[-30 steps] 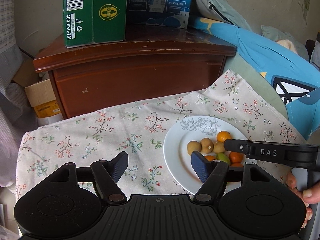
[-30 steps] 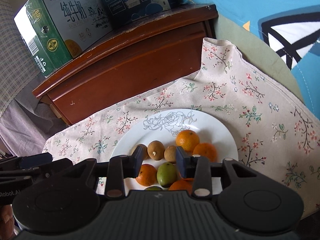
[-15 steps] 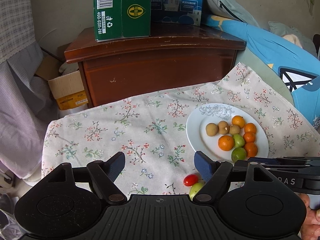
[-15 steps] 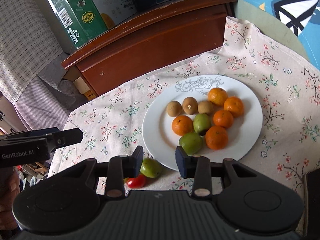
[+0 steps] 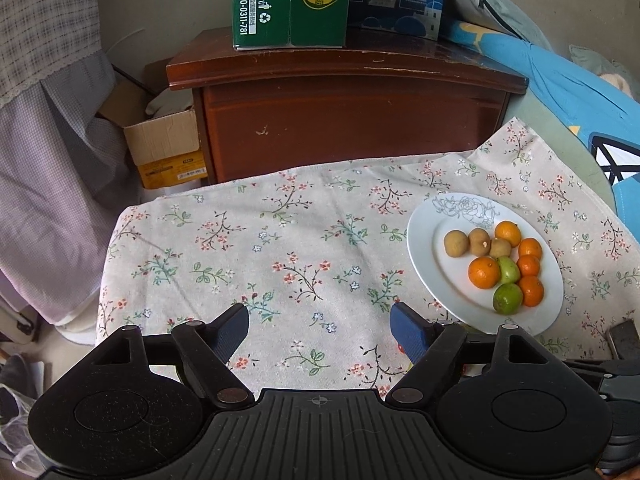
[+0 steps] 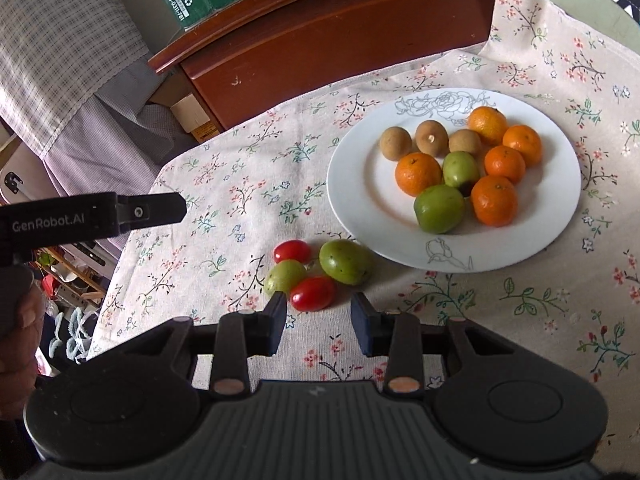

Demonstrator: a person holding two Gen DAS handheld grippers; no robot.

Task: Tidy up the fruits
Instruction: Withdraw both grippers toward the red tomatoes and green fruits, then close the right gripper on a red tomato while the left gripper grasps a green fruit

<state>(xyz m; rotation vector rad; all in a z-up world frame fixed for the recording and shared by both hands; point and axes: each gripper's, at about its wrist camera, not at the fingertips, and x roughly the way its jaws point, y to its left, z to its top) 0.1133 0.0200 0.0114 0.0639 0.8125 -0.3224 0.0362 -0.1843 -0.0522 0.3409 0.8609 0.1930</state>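
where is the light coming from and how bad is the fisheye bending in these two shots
Right wrist view: daylight falls from the upper right, so the fruit on the plate throws soft shadows toward the lower left; the wooden cabinet edge bows and the corners vignette. Left wrist view: flatter, dimmer light, the green carton cropped at the top, the tablecloth edges curving; sharp, with no obvious glare.

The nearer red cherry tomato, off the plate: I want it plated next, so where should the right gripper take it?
Grip the nearer cherry tomato across its short middle, coming from above with the open right gripper. It lies lengthwise against a green fruit on its left, so one finger must slip between them.
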